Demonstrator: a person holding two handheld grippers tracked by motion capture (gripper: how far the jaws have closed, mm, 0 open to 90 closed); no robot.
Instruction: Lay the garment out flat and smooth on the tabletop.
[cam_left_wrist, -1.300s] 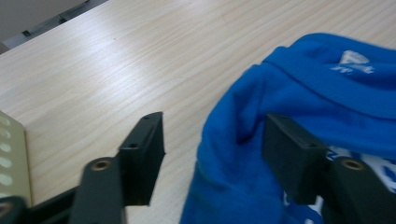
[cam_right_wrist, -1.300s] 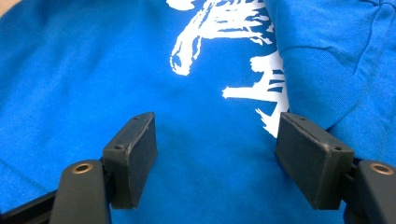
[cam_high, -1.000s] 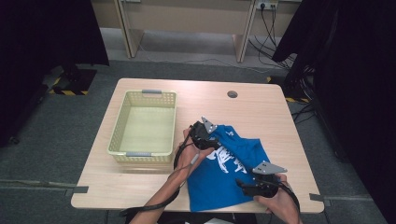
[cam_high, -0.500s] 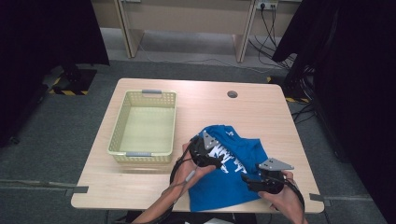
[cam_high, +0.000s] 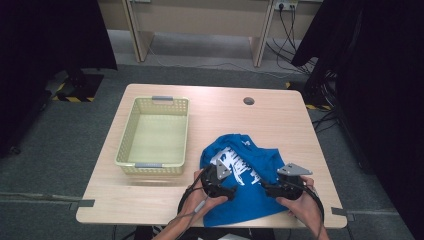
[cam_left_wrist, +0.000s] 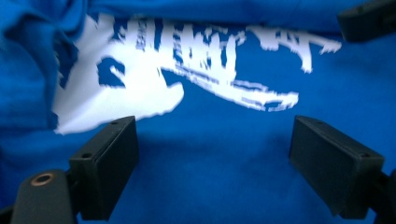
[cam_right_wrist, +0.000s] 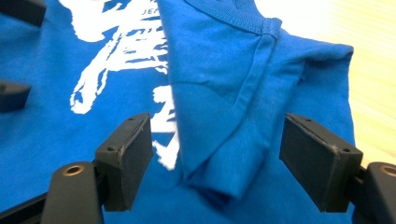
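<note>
Folding is under way: the blue cotton T-shirt with white print (cam_high: 245, 175) lies half-folded. The left gripper (cam_left_wrist: 210, 158), jaws just widened, and the right gripper (cam_right_wrist: 215, 158) both hover open-jawed, gripping nothing; next likely calls for pinching the folded sleeve.

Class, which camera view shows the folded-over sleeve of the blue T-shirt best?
The right gripper view: the folded sleeve lies close up between the open jaws, seam visible. The high view shows the whole T-shirt, the sleeve small. The left gripper view shows mainly the white print.

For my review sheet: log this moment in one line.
left gripper: open, jaws just opening, over blue T-shirt | right gripper: open, over folded sleeve | basket: empty
</note>
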